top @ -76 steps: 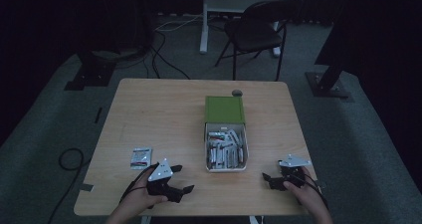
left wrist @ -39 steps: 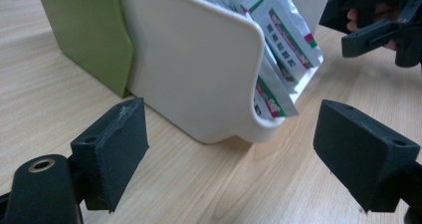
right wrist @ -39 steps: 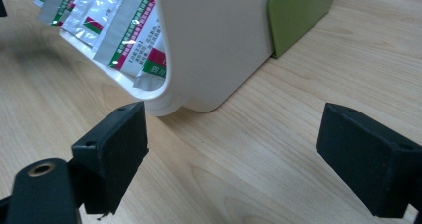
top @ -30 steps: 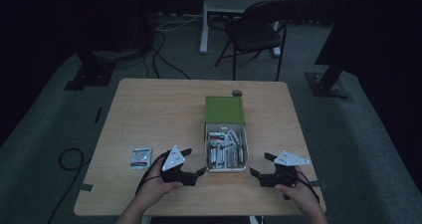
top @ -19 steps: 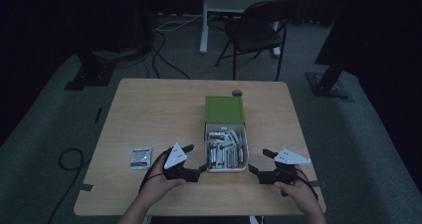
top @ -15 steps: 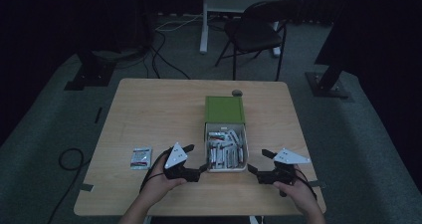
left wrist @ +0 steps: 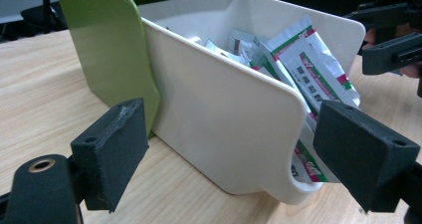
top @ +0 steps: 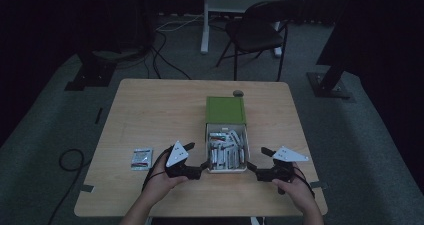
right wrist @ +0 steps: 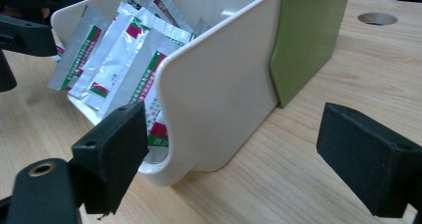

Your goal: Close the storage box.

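Approach step. Left gripper [top: 202,166] and right gripper [top: 251,168] flank the near end of the white tray [top: 226,168], which slides out of the green box [top: 225,109] at mid-table and is full of sachets [top: 227,147]. Both sets of jaws stand apart and hold nothing. A few sachets [top: 142,158] lie on the table [top: 150,110], left of the left gripper. Next move, likely: one gripper steadies the tray wall, the other goes in over the rim to pinch a single sachet.
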The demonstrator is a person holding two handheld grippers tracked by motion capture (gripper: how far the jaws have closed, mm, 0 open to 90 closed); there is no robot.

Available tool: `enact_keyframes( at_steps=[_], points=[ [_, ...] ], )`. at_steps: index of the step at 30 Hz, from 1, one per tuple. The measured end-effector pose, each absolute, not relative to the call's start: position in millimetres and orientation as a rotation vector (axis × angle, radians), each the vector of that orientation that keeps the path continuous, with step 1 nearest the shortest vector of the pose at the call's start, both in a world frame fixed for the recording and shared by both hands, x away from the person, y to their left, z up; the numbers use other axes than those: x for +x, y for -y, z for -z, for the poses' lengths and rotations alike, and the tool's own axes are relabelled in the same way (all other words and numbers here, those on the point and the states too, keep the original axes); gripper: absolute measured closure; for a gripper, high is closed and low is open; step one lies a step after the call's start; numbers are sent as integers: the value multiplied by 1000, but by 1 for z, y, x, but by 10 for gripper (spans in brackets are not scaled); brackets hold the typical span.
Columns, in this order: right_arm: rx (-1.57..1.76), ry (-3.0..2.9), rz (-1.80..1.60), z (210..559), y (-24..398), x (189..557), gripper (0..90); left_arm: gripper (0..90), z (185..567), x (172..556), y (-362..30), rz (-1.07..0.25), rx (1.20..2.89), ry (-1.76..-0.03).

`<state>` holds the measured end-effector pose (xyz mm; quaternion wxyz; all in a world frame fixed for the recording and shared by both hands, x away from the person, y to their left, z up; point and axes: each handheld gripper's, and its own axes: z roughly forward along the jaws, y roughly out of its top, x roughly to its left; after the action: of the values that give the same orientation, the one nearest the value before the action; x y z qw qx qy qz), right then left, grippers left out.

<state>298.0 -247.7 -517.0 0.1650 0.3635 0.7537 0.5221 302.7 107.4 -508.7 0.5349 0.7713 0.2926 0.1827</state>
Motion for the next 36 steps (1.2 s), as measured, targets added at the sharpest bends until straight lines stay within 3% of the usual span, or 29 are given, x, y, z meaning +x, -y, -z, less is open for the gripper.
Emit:
enact_keyframes(
  at_steps=[36],
  points=[
    [1038, -2127, -1440, 521, 246, 309, 124, 147, 507, 318, -105, -470, 1849, -725]
  ],
)
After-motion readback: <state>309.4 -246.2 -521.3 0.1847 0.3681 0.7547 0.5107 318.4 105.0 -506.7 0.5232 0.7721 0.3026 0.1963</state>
